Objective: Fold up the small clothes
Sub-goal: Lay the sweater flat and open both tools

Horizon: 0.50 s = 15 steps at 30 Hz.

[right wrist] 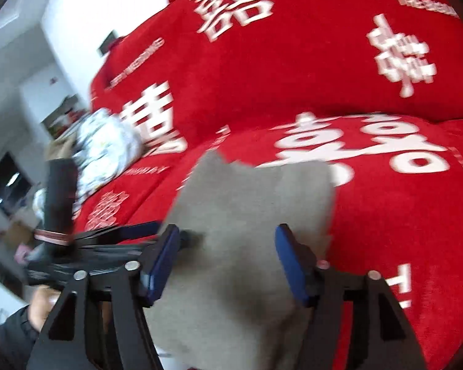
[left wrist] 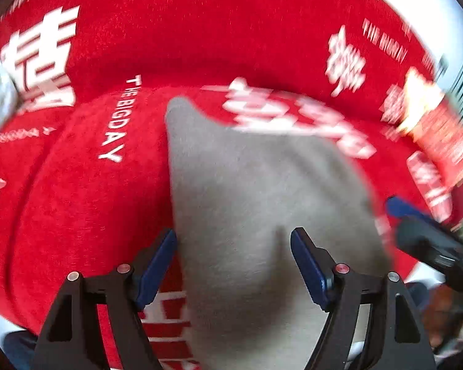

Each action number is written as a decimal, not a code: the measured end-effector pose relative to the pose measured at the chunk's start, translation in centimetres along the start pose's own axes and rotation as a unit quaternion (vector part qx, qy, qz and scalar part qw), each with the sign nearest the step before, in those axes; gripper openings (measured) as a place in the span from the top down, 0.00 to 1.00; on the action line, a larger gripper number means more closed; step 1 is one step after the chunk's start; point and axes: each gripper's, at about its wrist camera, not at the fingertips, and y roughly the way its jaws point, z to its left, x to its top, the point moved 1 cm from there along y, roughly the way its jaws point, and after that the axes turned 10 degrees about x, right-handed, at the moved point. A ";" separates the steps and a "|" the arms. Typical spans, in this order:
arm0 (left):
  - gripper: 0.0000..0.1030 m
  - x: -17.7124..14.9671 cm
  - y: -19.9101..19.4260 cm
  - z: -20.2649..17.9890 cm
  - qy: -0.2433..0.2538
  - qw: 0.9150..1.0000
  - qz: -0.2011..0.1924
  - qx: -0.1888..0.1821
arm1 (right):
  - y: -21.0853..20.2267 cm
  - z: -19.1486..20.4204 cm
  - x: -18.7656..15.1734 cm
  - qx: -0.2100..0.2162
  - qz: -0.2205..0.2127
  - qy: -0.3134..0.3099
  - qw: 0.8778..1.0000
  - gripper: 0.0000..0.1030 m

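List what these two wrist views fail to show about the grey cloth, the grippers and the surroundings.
- Grey cloth: its near edge is hidden behind the left gripper and cut off by the frame, so its type is unclear.
- Right wrist view: the cloth's far edge is motion-blurred; fold state unclear.
- Right gripper: jaws apart; contact with the cloth cannot be judged.
- White patterned bundle: blurred, unidentifiable.
- Red cover: small lettering at the right smeared.

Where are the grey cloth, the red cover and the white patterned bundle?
grey cloth [left wrist: 256,191], left wrist view, its middle.
red cover [right wrist: 293,71], right wrist view, bare backrest part.
white patterned bundle [right wrist: 108,145], right wrist view, its middle.
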 end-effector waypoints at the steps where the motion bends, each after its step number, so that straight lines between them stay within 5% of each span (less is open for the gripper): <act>1: 0.17 -0.3 0.9 -0.2 0.007 1.000 0.008 0.014 | 0.5 -0.3 -0.3 0.002 0.010 0.007 1.000 0.33; 3: 0.01 -0.7 1.6 0.2 -0.009 1.000 0.006 0.021 | 1.8 -1.7 -1.3 -0.021 0.037 0.029 0.999 0.33; 6: 0.01 -1.4 1.3 1.0 -0.031 0.999 0.010 0.004 | 1.7 -2.7 -2.3 -0.041 0.027 0.032 0.998 0.33; 10: 0.01 -2.4 -1.6 0.1 0.000 0.998 -0.045 0.045 | 0.0 -1.0 -2.6 -0.075 0.000 0.018 0.997 0.19; 15: 0.01 -4.0 -4.1 -0.9 0.027 0.994 -0.084 0.069 | -1.5 1.8 -3.6 -0.119 -0.030 -0.030 0.992 0.19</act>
